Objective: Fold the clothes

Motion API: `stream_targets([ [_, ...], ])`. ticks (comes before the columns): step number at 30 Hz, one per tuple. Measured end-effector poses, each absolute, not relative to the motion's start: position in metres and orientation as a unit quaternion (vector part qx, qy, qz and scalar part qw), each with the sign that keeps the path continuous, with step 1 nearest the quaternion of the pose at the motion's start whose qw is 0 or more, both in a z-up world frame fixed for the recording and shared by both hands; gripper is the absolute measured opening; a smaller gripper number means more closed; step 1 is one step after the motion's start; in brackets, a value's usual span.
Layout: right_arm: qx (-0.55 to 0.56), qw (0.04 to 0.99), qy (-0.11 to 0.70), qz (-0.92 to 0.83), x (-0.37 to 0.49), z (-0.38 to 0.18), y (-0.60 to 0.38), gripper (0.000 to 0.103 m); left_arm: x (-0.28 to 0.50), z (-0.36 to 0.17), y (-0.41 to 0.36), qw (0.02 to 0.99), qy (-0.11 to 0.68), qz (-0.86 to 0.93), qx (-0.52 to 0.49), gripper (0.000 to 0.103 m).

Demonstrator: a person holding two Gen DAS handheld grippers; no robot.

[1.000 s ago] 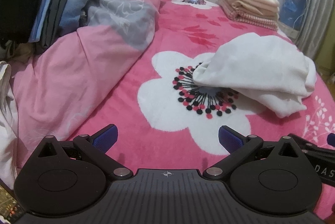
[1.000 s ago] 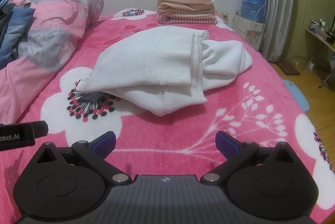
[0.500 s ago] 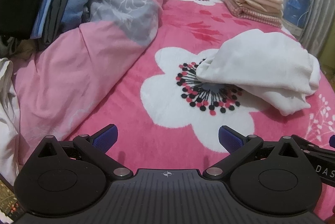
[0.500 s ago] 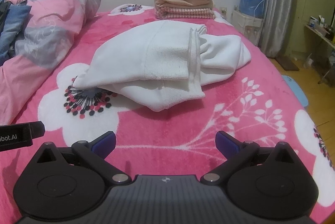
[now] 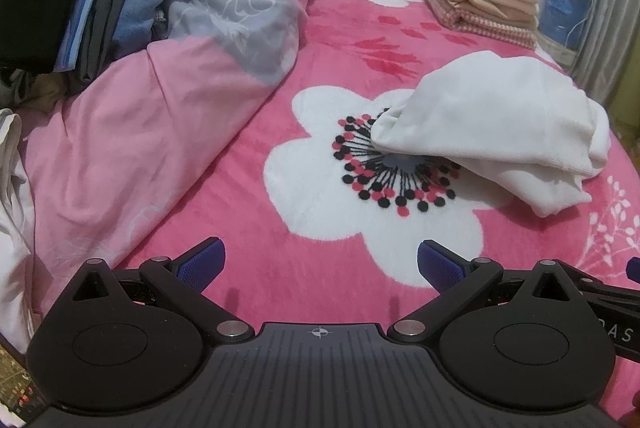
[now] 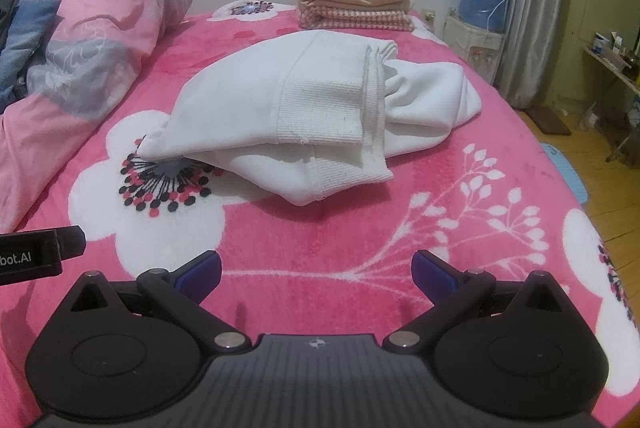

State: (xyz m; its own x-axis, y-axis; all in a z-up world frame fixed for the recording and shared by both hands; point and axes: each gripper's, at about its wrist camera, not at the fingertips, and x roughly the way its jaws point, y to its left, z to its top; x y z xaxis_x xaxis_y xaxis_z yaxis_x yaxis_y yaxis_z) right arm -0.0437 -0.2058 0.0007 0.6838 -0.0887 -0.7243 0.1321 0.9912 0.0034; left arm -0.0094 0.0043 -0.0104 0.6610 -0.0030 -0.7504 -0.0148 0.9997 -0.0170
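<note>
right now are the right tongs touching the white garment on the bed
Apart. The right wrist view shows the open right tongs short of the white garment, with a strip of bare pink blanket between the tips and its nearest edge.

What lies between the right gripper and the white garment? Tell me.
Only bare pink blanket separates the open right gripper from the white garment; the right wrist view shows it.
</note>
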Motion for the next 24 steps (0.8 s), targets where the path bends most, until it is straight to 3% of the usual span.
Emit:
stream_targets([
  [24, 0.024, 0.917, 0.394, -0.062, -0.0434, -0.0004, -0.2059, 0.103, -0.0099, -0.0121, 0.0057, 0.909, 0.416, 0.002, -0.012, 0.103],
])
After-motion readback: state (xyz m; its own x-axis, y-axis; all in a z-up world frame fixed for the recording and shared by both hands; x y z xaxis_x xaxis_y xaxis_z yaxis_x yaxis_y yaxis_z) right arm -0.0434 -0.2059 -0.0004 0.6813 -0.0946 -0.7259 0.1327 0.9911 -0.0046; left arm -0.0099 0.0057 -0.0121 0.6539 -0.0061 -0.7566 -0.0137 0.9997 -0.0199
